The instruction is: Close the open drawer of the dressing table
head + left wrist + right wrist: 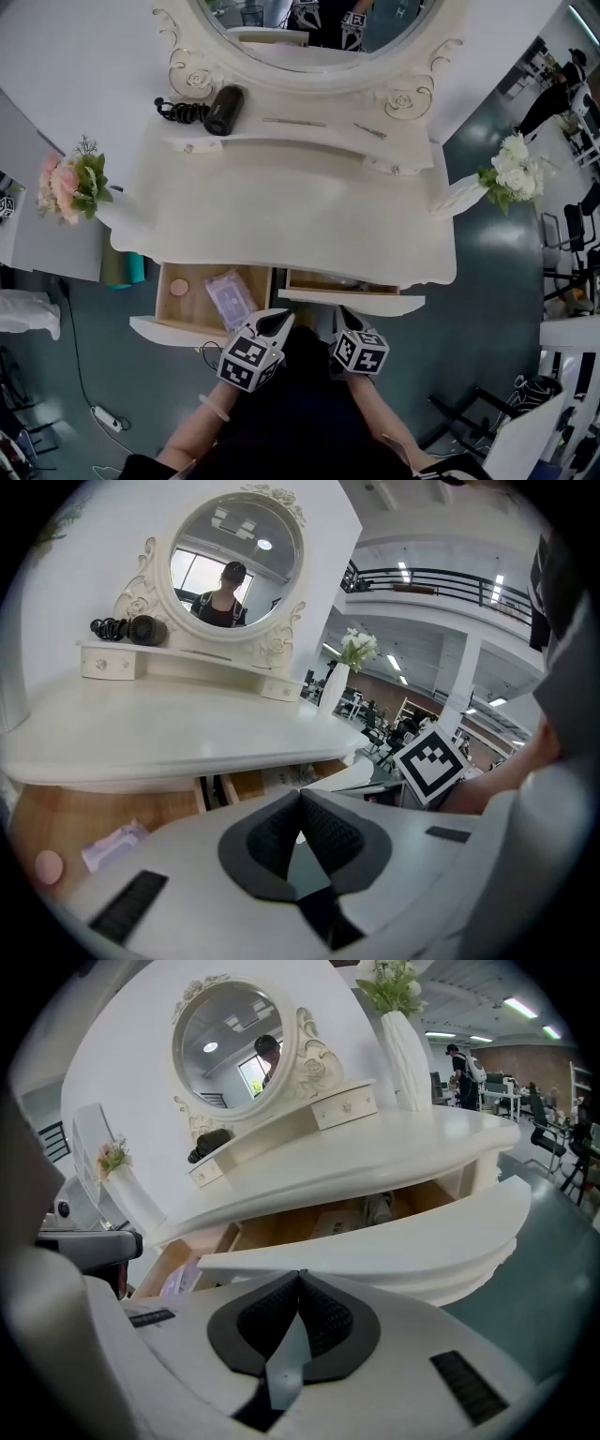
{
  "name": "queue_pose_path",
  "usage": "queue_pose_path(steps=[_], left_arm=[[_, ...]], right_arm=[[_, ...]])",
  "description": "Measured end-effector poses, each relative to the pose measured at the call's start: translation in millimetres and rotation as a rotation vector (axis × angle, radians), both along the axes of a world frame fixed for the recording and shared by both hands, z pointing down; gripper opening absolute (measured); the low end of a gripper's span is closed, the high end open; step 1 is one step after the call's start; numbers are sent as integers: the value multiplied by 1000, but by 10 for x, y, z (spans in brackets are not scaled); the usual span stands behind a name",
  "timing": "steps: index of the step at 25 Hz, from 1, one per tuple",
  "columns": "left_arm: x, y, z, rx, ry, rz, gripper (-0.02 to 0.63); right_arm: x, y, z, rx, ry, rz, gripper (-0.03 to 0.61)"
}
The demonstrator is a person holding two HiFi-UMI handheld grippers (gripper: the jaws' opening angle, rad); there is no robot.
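Observation:
The white dressing table [281,211] has two drawers pulled out at its front. The left drawer [180,329] is wide open and holds a pink round item [179,287] and a lilac packet [228,295]. The right drawer [352,301] is out by a smaller amount. My left gripper [279,321] is shut and empty, its tips just in front of the left drawer's right corner. My right gripper [344,314] is shut and empty, close to the right drawer's front panel [375,1251]. In the left gripper view my left gripper [300,794] points past the left drawer's wooden bottom [56,817].
A black hair dryer [223,110] lies on the shelf under the oval mirror [319,28]. Pink flowers [67,185] stand at the table's left end and white flowers [511,173] at its right. A power strip [106,419] lies on the floor at the left.

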State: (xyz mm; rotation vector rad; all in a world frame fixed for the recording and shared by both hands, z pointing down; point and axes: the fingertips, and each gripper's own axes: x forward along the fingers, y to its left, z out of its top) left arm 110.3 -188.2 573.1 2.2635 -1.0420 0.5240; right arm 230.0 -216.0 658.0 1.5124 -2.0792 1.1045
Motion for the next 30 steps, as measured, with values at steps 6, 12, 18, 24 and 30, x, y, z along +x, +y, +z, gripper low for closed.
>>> queue_pose_path(steps=[6, 12, 18, 24, 30], left_arm=[[-43, -97, 14, -4, -13, -40, 18], [-16, -182, 6, -3, -18, -69, 18], [-8, -252, 43, -5, -30, -105, 18], [-15, -293, 66, -6, -30, -141, 18], [-64, -344, 78, -5, -39, -172, 18]], right_arm=[[-29, -123, 0, 7, -3, -37, 26], [-38, -246, 4, 18, -15, -76, 26], [-33, -383, 27, 26, -25, -92, 25], [-15, -495, 88, 21, -30, -74, 25], [-31, -609, 98, 37, -39, -73, 25]])
